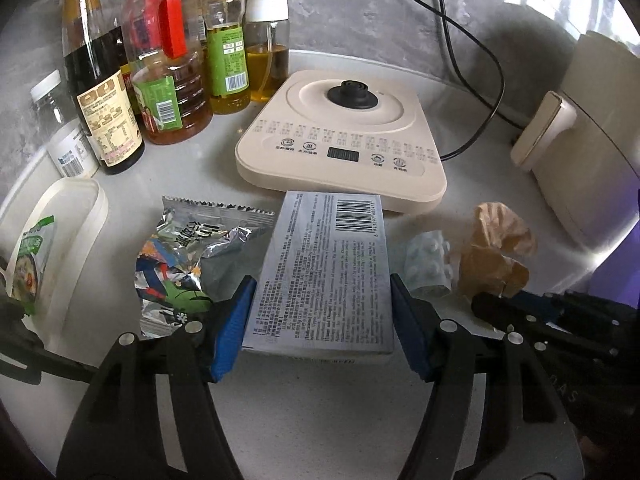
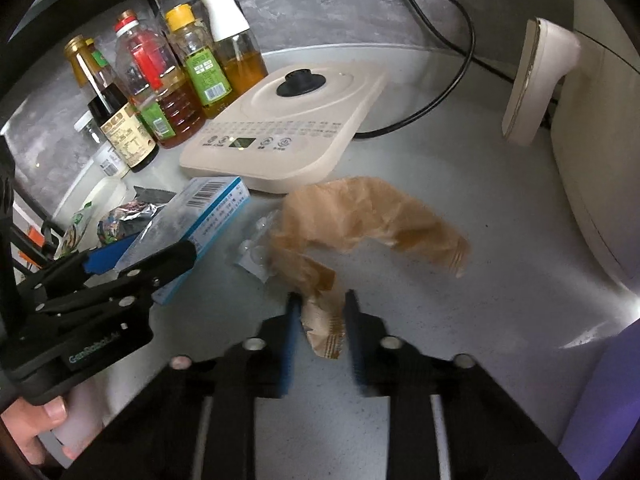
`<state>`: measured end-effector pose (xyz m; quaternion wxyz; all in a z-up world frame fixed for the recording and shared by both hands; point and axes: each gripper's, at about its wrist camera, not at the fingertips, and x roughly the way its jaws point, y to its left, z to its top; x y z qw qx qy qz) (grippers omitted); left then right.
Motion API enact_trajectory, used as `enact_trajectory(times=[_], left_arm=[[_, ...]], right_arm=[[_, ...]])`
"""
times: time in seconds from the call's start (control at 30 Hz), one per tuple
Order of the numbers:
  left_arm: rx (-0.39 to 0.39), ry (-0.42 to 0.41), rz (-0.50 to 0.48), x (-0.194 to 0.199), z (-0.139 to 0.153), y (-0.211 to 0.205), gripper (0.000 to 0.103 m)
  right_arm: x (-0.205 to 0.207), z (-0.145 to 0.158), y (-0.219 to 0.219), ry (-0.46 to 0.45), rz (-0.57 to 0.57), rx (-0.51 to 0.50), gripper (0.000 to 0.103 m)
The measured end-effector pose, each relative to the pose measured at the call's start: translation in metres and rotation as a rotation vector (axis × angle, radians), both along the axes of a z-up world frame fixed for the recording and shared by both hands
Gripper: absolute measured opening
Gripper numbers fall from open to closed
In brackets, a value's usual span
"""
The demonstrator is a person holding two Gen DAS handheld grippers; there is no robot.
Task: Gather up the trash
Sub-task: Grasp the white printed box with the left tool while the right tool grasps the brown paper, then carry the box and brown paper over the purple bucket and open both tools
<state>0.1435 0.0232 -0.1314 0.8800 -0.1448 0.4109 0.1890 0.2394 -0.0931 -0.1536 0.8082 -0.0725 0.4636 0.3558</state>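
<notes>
My left gripper [image 1: 320, 284] is shut on a grey-blue carton with a barcode [image 1: 324, 236], one blue pad on each long side. The right wrist view shows this gripper [image 2: 136, 258] and the carton [image 2: 208, 208] at the left. The blurred right gripper [image 2: 322, 300] is shut on the near end of a crumpled brown paper [image 2: 360, 212]. That paper [image 1: 496, 248] lies right of the carton, with the right gripper [image 1: 500, 312] just below it. A foil snack wrapper [image 1: 180, 264] lies left of the carton, and a clear blister pack [image 1: 426, 260] sits between carton and paper.
A cream kettle base [image 1: 340, 136] stands behind the trash, with its black cable [image 1: 472, 60] running to the wall. Oil and sauce bottles [image 1: 168, 60] crowd the back left. A white tub [image 1: 80, 220] holds a green packet. A cream appliance [image 1: 592, 128] fills the right. A hand [image 2: 36, 432] holds the left gripper.
</notes>
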Motion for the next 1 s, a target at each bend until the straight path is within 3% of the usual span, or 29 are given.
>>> enact_trajectory(times=[0.07,0.33,1.0], left_arm=[[0.0,-0.001,0.001,-0.001,0.0,0.0,0.066],[0.01,-0.047,-0.002,-0.007,0.018,-0.003,0.065],[0.023,-0.172,-0.041,-0.055,0.061,-0.018,0.065]], right_arm=[[0.0,0.001,-0.001,-0.001,0.008,0.01,0.011],[-0.007,0.015,-0.007,-0.03,0.012,0.038,0.009],[-0.071,0.081,-0.039,-0.216,-0.061,0.082,0.009]])
